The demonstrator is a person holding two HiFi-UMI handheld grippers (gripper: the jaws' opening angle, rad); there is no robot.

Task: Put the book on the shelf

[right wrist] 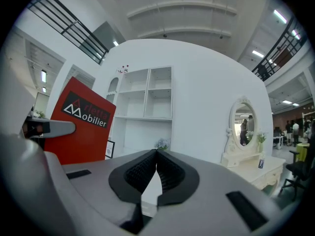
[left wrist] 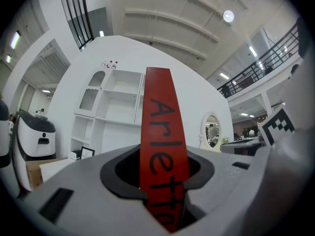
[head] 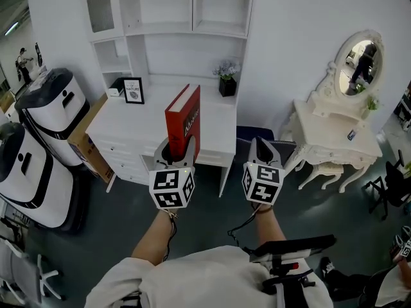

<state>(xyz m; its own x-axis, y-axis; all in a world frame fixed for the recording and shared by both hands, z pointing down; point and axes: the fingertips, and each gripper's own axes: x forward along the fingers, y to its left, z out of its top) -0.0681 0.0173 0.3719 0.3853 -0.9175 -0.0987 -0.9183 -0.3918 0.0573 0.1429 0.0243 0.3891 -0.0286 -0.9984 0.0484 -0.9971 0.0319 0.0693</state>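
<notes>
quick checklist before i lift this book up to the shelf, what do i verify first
1. Book held: ok. The left tool is shut on the red book, which stands upright.
2. Other hand free: ok. The right tool is shut, nothing between its jaws.
3. Room on the white shelf: ok. Its open upper compartments look empty.
4. Way across the desk: ok. The picture frame and flower pot stand apart at the back.
5. Book fits a compartment: cannot tell.

One book point(head: 183, 122), one framed sign point(head: 133, 90), one potted plant point(head: 227, 79) are showing at the desk point(head: 122, 124); two white machines point(head: 54, 104) point(head: 29, 178) standing left of it.
</notes>
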